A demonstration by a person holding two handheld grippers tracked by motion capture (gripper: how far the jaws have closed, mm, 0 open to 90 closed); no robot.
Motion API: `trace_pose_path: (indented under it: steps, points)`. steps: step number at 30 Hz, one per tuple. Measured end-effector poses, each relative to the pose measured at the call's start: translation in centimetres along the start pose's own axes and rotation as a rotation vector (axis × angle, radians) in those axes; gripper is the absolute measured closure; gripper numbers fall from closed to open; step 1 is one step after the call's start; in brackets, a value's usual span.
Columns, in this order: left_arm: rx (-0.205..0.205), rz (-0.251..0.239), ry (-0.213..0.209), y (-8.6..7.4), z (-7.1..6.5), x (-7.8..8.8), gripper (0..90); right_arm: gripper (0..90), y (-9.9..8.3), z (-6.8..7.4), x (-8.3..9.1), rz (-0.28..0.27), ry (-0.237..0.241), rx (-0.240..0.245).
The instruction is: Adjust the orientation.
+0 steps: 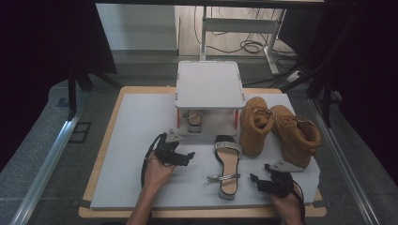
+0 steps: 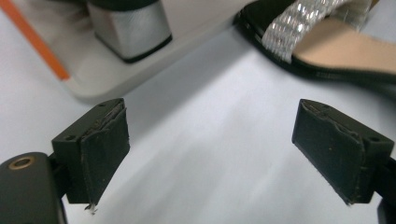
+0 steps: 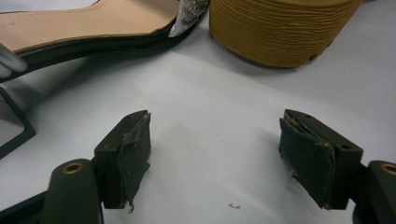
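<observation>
A black sandal (image 1: pixel 227 164) with a glittery strap lies flat on the white mat, between my two grippers. Its mate (image 1: pixel 194 119) stands on the lower shelf of a small white rack (image 1: pixel 210 84). My left gripper (image 1: pixel 188 157) rests on the mat left of the sandal, open and empty, pointing right. In the left gripper view, the left gripper (image 2: pixel 212 149) faces the sandal's strap (image 2: pixel 299 28) and the other sandal's silver block heel (image 2: pixel 128 28). My right gripper (image 1: pixel 254 179) sits right of the sandal's heel end, open, holding nothing. The right gripper (image 3: pixel 215 154) looks at the sandal's insole (image 3: pixel 93 21).
Two tan boots (image 1: pixel 256 124) (image 1: pixel 295 133) stand at the right of the mat, one ribbed sole (image 3: pixel 280 28) close ahead of the right gripper. The rack has orange legs (image 2: pixel 37 42). The wooden table edge (image 1: pixel 101 164) frames the mat. Bare mat lies at the left.
</observation>
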State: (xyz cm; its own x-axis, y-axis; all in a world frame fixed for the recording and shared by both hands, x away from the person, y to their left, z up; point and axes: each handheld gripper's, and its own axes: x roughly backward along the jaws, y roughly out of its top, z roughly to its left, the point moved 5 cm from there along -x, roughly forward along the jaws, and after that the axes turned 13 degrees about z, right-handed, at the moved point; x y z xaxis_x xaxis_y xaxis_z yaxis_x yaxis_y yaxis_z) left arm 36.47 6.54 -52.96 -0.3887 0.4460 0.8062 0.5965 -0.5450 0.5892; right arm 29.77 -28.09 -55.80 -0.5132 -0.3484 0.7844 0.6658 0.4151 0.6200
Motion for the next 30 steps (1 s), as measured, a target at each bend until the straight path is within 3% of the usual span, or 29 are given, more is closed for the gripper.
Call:
trace_pose_path:
  steps: [9, 22, 30]
  points:
    - [0.006, 0.037, 0.041, -2.4, 0.4, 1.2, 10.9, 25.1, 0.0, 0.0, 0.0, 0.002, -0.005, 0.007]
    - [0.093, 0.103, 0.086, -7.0, 2.0, 1.9, 11.0, 21.9, 0.1, 0.1, -0.1, 0.021, -0.004, 0.016]
    - [0.097, 0.096, 0.091, -7.5, 2.2, 1.9, 11.0, 22.5, 0.1, 0.1, 0.0, 0.019, 0.001, 0.020]
